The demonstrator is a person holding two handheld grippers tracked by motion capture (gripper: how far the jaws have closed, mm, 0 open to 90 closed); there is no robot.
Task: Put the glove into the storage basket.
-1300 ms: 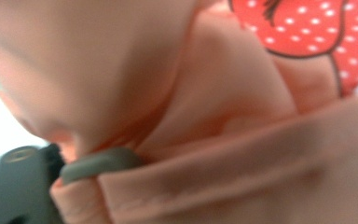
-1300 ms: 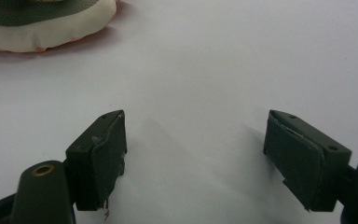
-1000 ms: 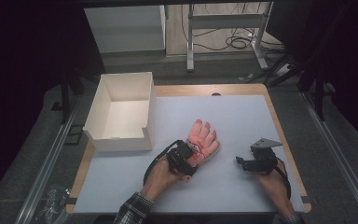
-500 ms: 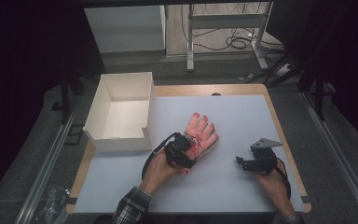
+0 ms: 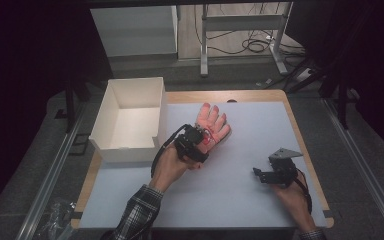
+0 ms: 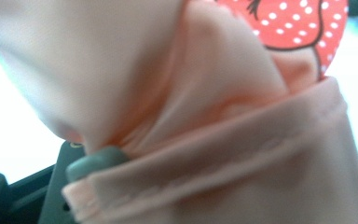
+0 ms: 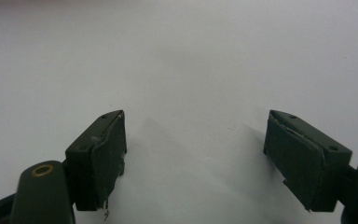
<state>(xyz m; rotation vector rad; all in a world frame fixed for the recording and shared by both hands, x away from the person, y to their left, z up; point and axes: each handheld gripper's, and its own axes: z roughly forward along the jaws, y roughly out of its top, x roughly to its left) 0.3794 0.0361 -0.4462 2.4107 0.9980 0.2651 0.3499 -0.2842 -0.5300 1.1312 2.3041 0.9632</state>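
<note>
Since the earlier frames the left gripper [image 5: 203, 145] has lifted the pink glove [image 5: 213, 125] by its cuff, clamped tight. The thin hem could slip free before reaching the white box [image 5: 130, 120]. Right gripper [image 5: 261, 176] rests open on the table [image 5: 250, 210].

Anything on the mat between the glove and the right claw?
No. In the high view the stretch of mat between the pink glove and the right claw is bare, and the right claw's jaws stand open.
</note>
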